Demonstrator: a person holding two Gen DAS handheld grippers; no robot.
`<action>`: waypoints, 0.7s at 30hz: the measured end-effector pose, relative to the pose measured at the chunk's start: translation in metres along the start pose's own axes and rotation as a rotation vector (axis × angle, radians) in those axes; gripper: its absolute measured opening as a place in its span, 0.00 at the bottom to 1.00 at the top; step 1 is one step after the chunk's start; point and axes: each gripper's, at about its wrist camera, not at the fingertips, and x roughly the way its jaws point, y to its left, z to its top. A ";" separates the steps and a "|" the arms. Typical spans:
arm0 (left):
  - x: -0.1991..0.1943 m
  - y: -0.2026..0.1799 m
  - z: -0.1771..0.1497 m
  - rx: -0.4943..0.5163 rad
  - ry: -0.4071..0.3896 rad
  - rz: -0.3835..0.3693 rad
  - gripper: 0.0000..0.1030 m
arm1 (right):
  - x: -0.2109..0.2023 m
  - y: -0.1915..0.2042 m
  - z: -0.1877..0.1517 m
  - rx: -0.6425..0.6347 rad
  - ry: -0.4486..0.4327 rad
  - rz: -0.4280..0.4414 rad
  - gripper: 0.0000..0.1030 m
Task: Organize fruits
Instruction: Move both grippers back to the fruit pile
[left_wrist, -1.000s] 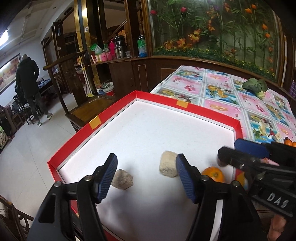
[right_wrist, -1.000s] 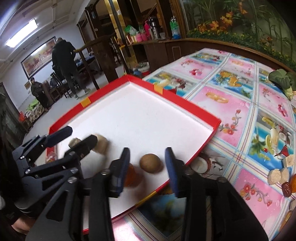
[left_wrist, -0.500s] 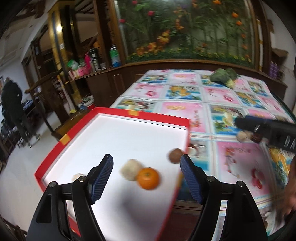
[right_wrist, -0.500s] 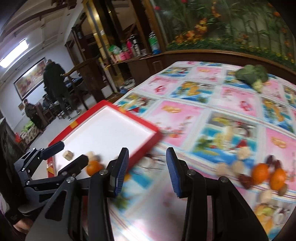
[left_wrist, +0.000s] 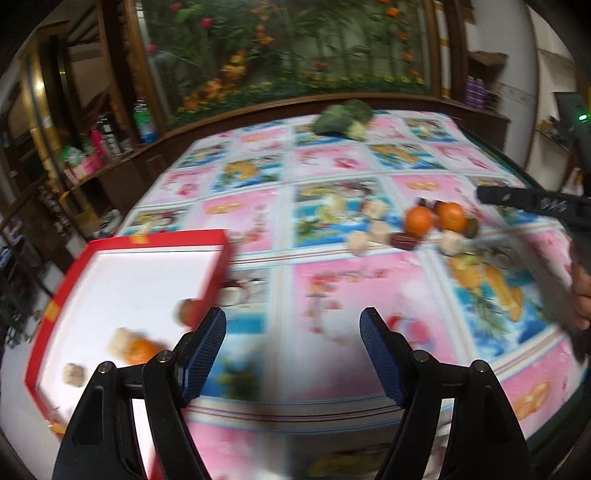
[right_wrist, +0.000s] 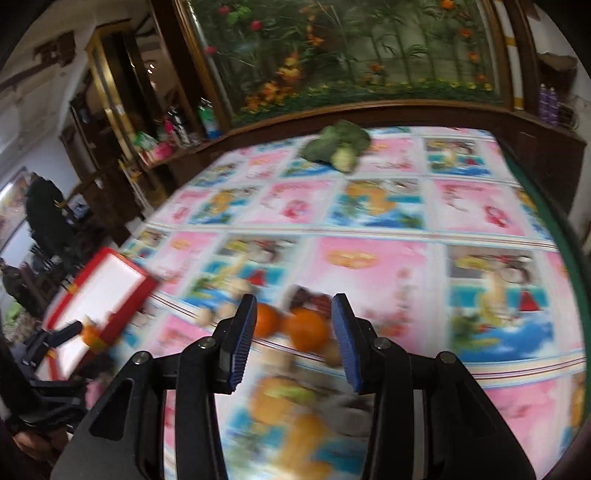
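A red-rimmed white tray lies at the table's left edge and holds an orange, a brown round fruit and pale lumps. It also shows in the right wrist view. A pile of loose fruit lies on the patterned cloth: two oranges, dark pieces and pale chunks. My left gripper is open and empty over the cloth, right of the tray. My right gripper is open and empty, just short of the two oranges. It also shows in the left wrist view.
A green leafy vegetable lies at the far side of the table, also visible in the right wrist view. A wooden counter with bottles runs behind the table. Both views are motion-blurred.
Both grippers have swung right, away from the tray toward the loose fruit pile. The brown fruit seen between the right fingers earlier now lies in the tray.
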 end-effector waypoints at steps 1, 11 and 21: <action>0.002 -0.006 0.001 0.009 0.007 -0.022 0.73 | 0.002 -0.003 -0.002 -0.010 0.017 -0.014 0.42; 0.015 -0.046 0.011 0.073 0.047 -0.133 0.73 | 0.032 0.001 -0.019 -0.099 0.153 -0.080 0.42; 0.033 -0.068 0.027 0.066 0.093 -0.220 0.73 | 0.044 0.007 -0.019 -0.140 0.149 -0.139 0.24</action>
